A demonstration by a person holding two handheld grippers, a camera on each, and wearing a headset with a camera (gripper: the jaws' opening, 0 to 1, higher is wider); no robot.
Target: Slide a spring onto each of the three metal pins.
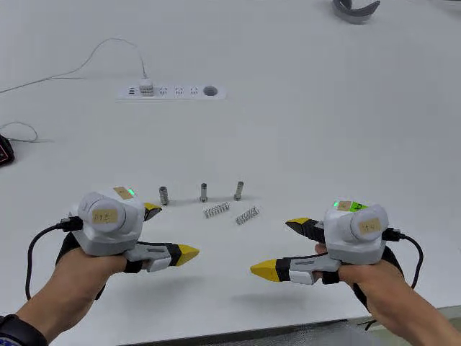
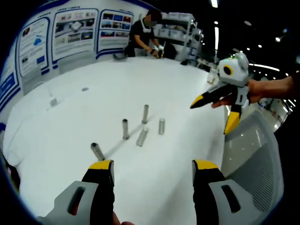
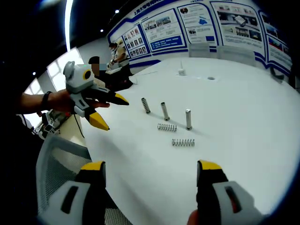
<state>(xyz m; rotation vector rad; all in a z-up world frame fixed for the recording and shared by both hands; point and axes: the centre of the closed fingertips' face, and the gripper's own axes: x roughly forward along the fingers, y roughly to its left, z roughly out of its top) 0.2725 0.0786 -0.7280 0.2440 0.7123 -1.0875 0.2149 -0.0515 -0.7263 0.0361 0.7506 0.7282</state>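
Three short metal pins stand in a row on the white table: left pin (image 1: pixel 163 195), middle pin (image 1: pixel 204 192), right pin (image 1: pixel 238 190). The left pin (image 3: pixel 146 105) looks ribbed, with a spring around it. Two loose springs (image 1: pixel 216 210) (image 1: pixel 247 215) lie flat just in front of the row. My left gripper (image 1: pixel 170 231) is open and empty, near and to the left of the pins. On the other side my right gripper (image 1: pixel 279 246) is open too, holding nothing. Between the left gripper's own jaws (image 2: pixel 153 165) I see the pins (image 2: pixel 125 129) ahead; the right gripper's own jaws (image 3: pixel 151 165) face the springs (image 3: pixel 183 142).
A white power strip (image 1: pixel 171 91) with a plug and cable lies at the back. A dark object (image 1: pixel 355 9) sits at the far right corner, another (image 1: pixel 4 150) at the left edge. The table's front edge (image 1: pixel 252 330) runs just below my hands. A person (image 2: pixel 145 35) stands beyond the table.
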